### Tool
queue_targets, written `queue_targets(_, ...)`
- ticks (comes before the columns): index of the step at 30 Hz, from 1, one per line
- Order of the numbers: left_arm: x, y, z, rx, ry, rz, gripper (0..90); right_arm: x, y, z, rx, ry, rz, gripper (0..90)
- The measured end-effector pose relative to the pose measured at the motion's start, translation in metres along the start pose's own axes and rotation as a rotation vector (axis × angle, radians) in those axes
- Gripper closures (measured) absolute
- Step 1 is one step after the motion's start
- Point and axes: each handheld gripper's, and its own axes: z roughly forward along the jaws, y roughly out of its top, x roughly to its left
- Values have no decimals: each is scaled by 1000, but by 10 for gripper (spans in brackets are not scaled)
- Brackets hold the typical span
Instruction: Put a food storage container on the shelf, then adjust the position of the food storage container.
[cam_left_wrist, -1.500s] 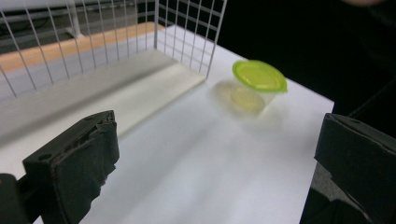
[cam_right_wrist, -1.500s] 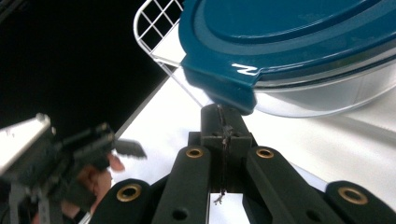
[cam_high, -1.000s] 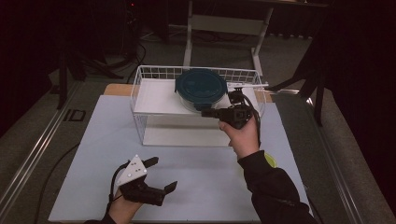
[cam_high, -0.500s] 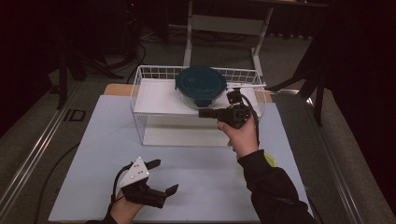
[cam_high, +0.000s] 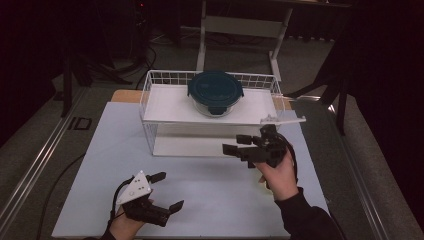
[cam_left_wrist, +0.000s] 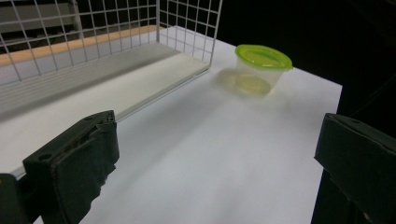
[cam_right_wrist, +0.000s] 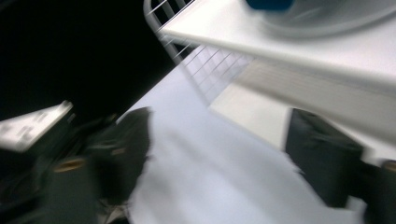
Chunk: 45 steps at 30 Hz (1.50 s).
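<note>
Now we see our right gripper (cam_high: 237, 144) in front of the wire rack (cam_high: 150, 100), low over the white mat (cam_high: 200, 195). Its jaws have just been opening, and now they stand wide apart with nothing between them. They point to the left. The round glass box with the dark blue lid (cam_high: 215, 93) sits on the top shelf (cam_high: 170, 107) of the rack, near the middle, a little to the right. Our right gripper is near the box but not touching it, lower down and nearer to us.

From the right gripper view, all is blurry. We can make out the two black jaws standing apart over the mat, the edge of the shelf above them, and a bit of the blue lid at the top.

Our left gripper (cam_high: 167, 192) is near us, at the left side of the mat, well apart from the rack. Its jaws are spread wide too, and they hold nothing. A grey three-cornered plate sits on top of it.

From the left gripper view, we look between the two black jaws across the mat. A small clear tub with a green lid (cam_left_wrist: 261, 67) stands on the mat just past the corner of the rack. It is upright, and its lid is on.
</note>
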Motion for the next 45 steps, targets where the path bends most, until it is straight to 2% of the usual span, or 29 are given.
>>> queue_targets(3,2,-5,-3,3,4,-13,0,-6,-16,-10,-3,-15,8,202)
queue_targets(6,3,-9,-4,-3,6,-19,0,-13,-35,-24,-43,-39,-41,168)
queue_targets(9,3,-12,-3,-15,12,-16,0,-19,-48,-36,-68,-40,-58,145)
queue_targets(11,4,-14,-2,-22,15,-17,0,-23,-56,-43,-74,-60,-69,145)
queue_targets(13,4,-15,-1,-23,15,-24,0,-27,-64,-50,-74,-79,-68,140)
queue_targets(14,3,-16,0,-25,16,-28,0,-31,-69,-56,-67,-99,-47,140)
queue_targets(16,2,-17,0,-17,8,-25,0,-38,-76,-63,-69,-87,-14,138)
queue_targets(18,2,-18,0,-14,7,-11,0,-47,-84,-70,-60,-124,-9,152)
queue_targets(20,1,-17,0,-23,-2,-10,0,-56,-93,-79,-53,-168,-8,242)
queue_targets(22,0,-16,0,-27,-1,-2,0,-59,-96,-82,-49,-184,-10,263)
queue_targets(23,0,-16,0,-34,-4,-3,0,-70,-105,-89,-47,-217,10,340)
queue_targets(25,0,-16,-1,-42,-10,-5,0,-77,-111,-93,-43,-257,17,410)
queue_targets(27,0,-16,-1,-53,-12,-2,0,-86,-118,-98,-37,-281,28,547)
queue_targets(29,0,-15,-2,-52,-9,4,0,-93,-123,-100,-24,-304,38,623)
queue_targets(31,0,-16,-2,-58,-10,1,0,-101,-128,-104,-20,-329,61,670)
queue_targets(33,1,-16,-2,-58,-12,0,0,-105,-130,-105,-21,-333,71,702)
queue_targets(35,0,-16,-2,-62,-13,2,0,-115,-137,-111,-18,-362,93,807)
queue_targets(38,0,-15,-3,-74,-14,4,0,-123,-144,-116,-4,-396,101,896)
queue_targets(40,0,-14,-4,-78,-13,5,0,-128,-149,-117,-1,-428,104,898)
queue_targets(43,-1,-14,-4,-88,-7,-1,0,-141,-157,-119,4,-455,134,899)
queue_targets(45,-1,-14,-4,-85,-13,6,0,-143,-159,-118,12,-463,141,900)
